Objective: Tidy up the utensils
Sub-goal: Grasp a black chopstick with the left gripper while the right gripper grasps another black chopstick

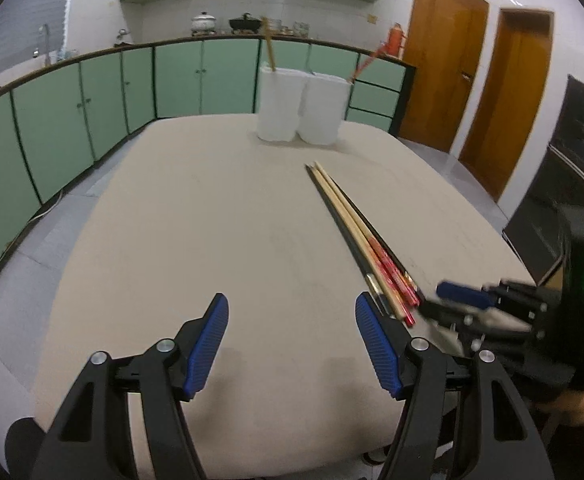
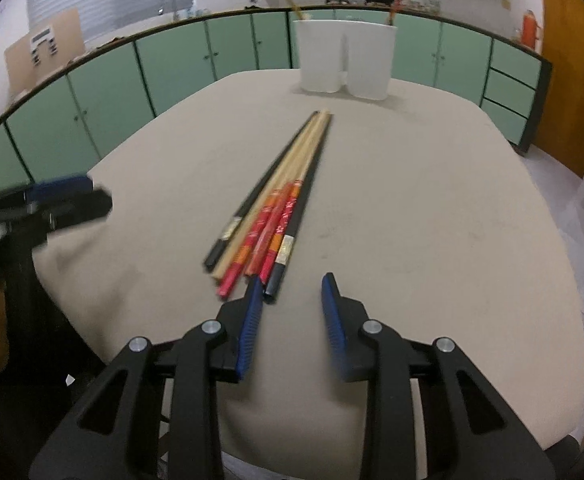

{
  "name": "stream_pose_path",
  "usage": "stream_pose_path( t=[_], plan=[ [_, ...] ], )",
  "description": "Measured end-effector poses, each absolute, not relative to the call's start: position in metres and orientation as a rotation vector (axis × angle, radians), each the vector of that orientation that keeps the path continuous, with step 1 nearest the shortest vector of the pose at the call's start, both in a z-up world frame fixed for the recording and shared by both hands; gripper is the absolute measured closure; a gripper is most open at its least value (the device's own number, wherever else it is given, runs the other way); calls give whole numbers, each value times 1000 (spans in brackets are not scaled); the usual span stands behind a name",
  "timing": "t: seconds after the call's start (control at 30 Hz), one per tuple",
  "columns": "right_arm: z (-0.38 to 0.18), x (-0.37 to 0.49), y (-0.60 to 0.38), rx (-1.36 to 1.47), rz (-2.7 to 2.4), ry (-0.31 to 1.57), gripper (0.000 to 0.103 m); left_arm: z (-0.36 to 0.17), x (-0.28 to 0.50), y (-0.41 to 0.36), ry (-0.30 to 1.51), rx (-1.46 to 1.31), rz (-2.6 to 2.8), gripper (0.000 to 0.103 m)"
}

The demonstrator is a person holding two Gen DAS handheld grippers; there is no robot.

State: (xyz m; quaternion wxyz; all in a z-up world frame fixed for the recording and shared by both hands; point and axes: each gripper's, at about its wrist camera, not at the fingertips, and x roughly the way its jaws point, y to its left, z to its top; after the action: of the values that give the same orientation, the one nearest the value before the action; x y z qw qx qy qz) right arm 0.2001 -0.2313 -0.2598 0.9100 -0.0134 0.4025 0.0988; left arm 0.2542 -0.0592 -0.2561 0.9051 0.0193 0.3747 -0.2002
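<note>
Here, a bundle of chopsticks (image 2: 269, 204) (black, plain wooden and red-patterned) lay side by side on the beige surface (image 2: 432, 208), their thick ends just ahead of the right hand-held gripper (image 2: 292, 286), whose jaws stood moderately apart and empty. The left hand-held gripper (image 1: 292, 308) was wide open, empty, just left of the bundle. Two white holders (image 2: 346, 58) stood at the far edge, each already containing a chopstick. Because the sticks touched one another, a closing grasp would probably catch several or scatter the bundle, mixing the sorts.
</note>
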Motion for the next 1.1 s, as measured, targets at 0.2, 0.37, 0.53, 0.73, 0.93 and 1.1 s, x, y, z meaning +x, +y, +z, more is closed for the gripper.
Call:
stream_pose_path(
  t=[0.2,0.37,0.53,0.73,0.93,1.1],
  plan=[
    [-263,194,-258,-15,186,832,72,-274,248,-92,803,103,-468,38],
    [-264,197,-267,-3,182,828,72,-287,254,-113,832,153,-482,38],
    [-265,194,-277,13,175,834,70,-293,261,-124,832,205,-461,38],
    [-265,193,-269,-16,189,820,66,-293,267,-114,831,175,-396,37],
    [-267,200,-264,-36,163,797,84,-292,266,-113,814,148,-437,42],
    [-267,200,-281,4,48,786,96,-294,274,-112,780,131,-379,83]
  ],
)
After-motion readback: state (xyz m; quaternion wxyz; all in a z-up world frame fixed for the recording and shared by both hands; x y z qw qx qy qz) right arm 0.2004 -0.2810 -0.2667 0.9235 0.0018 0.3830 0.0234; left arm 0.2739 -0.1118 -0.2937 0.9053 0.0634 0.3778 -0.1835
